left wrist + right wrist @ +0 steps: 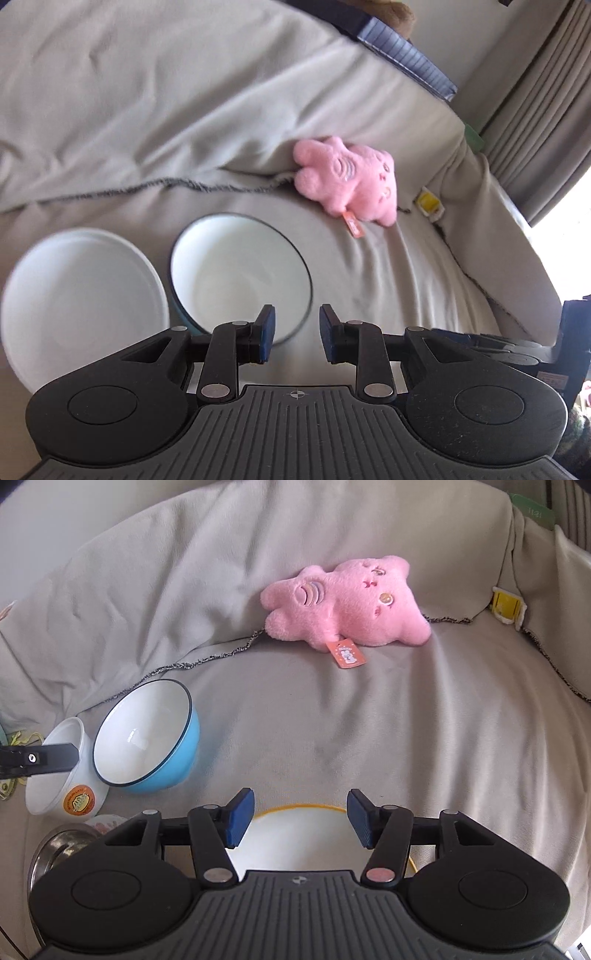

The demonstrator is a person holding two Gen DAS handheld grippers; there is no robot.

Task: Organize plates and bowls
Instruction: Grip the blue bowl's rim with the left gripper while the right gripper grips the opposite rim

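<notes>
A blue bowl (240,273) with a white inside lies tilted on the grey sofa cover, just beyond my left gripper (297,332). That gripper stands open with nothing between its pads. Left of the bowl sits a white bowl (81,295). In the right wrist view the blue bowl (147,734) leans against the white bowl (62,786), which bears an orange sticker. My right gripper (299,819) is open above a white plate (303,845) with a yellow rim; its pads do not touch the plate.
A pink plush toy (347,602) lies at the back of the seat. A steel bowl (55,849) and a small patterned dish (107,821) sit at the lower left. A yellow packet (506,607) rests by the sofa arm.
</notes>
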